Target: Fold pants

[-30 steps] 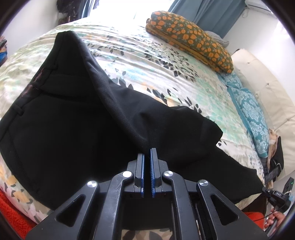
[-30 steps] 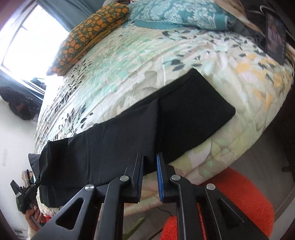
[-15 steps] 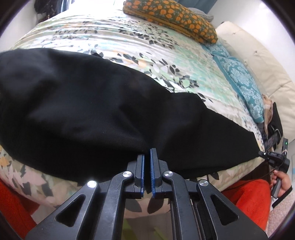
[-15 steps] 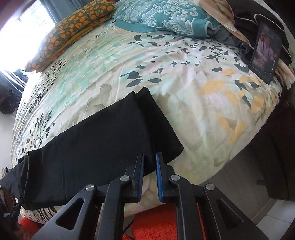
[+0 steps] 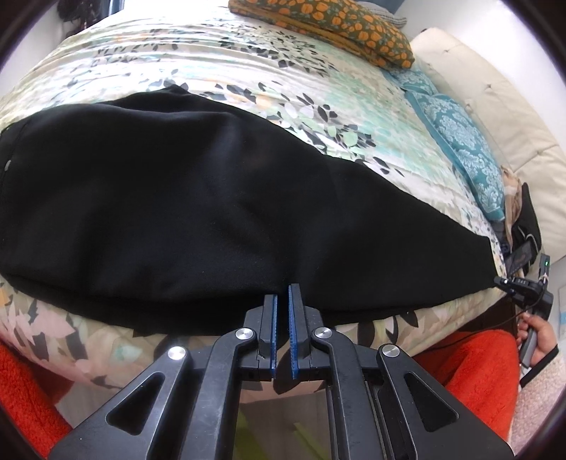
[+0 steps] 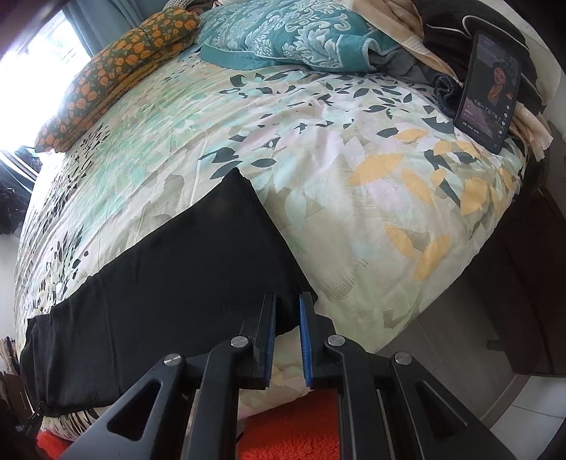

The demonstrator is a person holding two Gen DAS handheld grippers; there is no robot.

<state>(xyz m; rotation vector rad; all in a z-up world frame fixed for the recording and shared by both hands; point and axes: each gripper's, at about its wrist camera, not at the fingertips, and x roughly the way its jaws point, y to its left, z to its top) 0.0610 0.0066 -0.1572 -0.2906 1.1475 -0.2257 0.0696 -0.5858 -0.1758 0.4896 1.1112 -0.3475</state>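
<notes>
Black pants (image 5: 198, 198) lie folded lengthwise along the near edge of a bed with a leaf-print cover (image 5: 247, 70). My left gripper (image 5: 282, 293) is at their near edge around mid-length, its jaws a narrow gap apart with black cloth between the tips. The right wrist view shows the leg end (image 6: 198, 262) of the pants. My right gripper (image 6: 287, 304) sits at the near corner of the hem, jaws slightly apart with the cloth edge between them. It also shows small at the far right of the left wrist view (image 5: 509, 283).
An orange-patterned pillow (image 6: 106, 78) and a teal pillow (image 6: 290, 32) lie at the head of the bed. A phone (image 6: 490, 88) leans on piled clothes at the far right. An orange rug (image 5: 470, 368) covers the floor below the bed edge.
The raised pant side has come down over the other, so the pants now lie flat and doubled. The left jaws have parted a little. The right gripper has shifted to the hem corner.
</notes>
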